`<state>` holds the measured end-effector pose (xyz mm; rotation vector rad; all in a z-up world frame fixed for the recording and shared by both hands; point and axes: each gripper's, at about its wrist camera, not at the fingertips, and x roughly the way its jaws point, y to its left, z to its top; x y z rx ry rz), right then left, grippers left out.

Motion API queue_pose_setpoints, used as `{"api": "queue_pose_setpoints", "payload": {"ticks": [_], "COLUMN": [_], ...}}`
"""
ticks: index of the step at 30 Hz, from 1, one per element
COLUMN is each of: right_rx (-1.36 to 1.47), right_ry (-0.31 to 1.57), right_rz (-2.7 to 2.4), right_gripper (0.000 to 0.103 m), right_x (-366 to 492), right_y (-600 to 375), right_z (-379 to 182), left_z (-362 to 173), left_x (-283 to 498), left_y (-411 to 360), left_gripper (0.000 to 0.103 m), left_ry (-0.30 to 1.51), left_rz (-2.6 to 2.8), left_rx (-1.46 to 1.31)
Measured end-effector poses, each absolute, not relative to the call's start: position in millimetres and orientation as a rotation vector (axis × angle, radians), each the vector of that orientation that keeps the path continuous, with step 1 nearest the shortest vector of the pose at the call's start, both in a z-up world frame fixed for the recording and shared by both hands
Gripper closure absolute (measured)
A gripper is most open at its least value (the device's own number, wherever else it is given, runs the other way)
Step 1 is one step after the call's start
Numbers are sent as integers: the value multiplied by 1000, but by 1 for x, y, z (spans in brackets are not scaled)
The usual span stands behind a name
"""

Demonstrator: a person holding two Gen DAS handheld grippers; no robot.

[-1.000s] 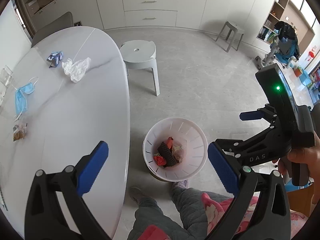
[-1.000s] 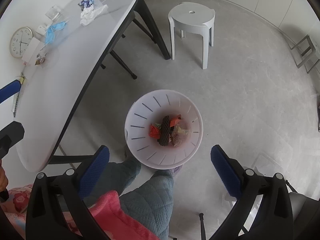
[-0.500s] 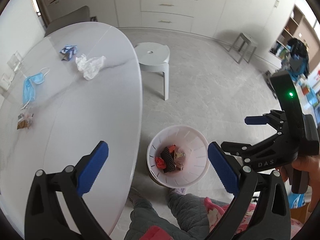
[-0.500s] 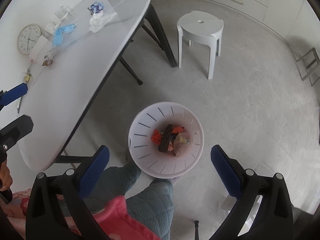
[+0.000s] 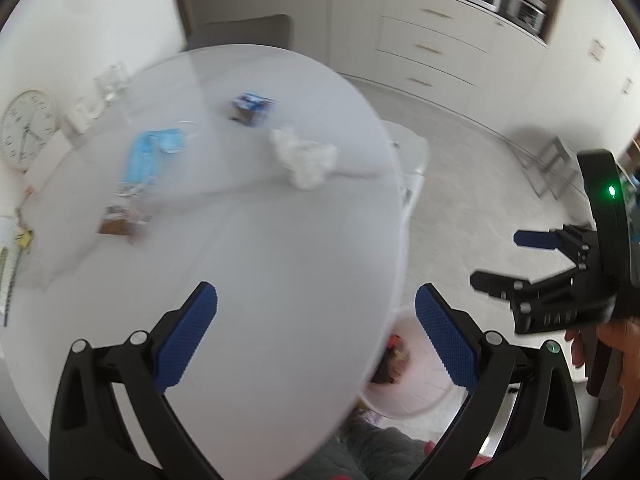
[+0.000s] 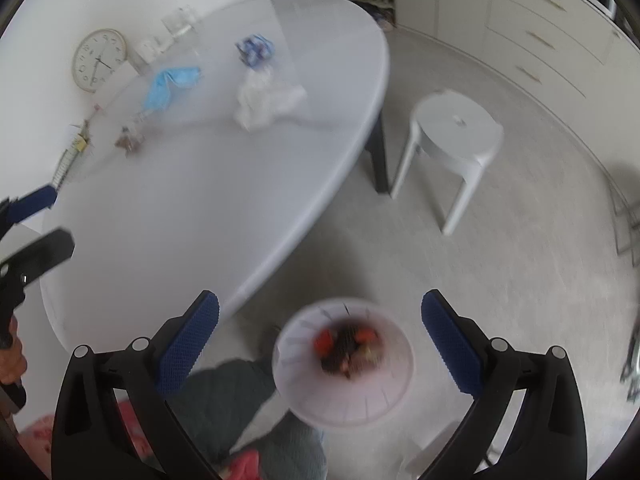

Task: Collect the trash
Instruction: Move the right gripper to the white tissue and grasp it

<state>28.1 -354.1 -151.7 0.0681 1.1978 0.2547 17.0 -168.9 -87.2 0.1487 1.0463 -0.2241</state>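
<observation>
Both the left gripper [image 5: 316,320] and the right gripper [image 6: 320,328] are held wide apart, nothing gripped.

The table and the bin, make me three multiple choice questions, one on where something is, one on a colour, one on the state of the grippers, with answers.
1. Where is the bin?
A. On the table
B. On the floor beside the table
C. On the stool

2. What colour is the face mask?
A. Blue
B. Green
C. Black

3. How do the left gripper and right gripper stand?
A. Both shut on trash
B. Only the left holds trash
C. Both open, holding nothing

Answers:
1 B, the bin stands on the grey floor near the table's edge, in front of the person's legs.
2 A, the mask lies light blue on the white tabletop, near the crumpled white wad.
3 C, each wrist view shows the blue pads wide apart with nothing between them.
</observation>
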Motion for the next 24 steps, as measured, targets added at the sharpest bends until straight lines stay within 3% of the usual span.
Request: {"api": "queue_pose_setpoints", "payload": {"ticks": [12, 19, 22, 24], "right_rx": [50, -44, -122, -125], "right_ry": [1236, 1263, 1262, 1290], "right_rz": [227, 229, 228, 234], "right_gripper": [3, 3, 19, 49], "right_x": [208, 256, 261, 264], "right_y": [-262, -224, -214, -216], "right_z": [-190, -217, -222, -229], "left_z": [-98, -120, -128, -134], "left_x": [131, 199, 223, 241], "left_y": [-85, -67, -68, -72], "left_gripper": [8, 8, 8, 8], "left_ry": [1061, 1081, 1088, 1094], "left_rz": [-135, -151, -157, -164], "left_rx": [97, 74, 59, 55]}}
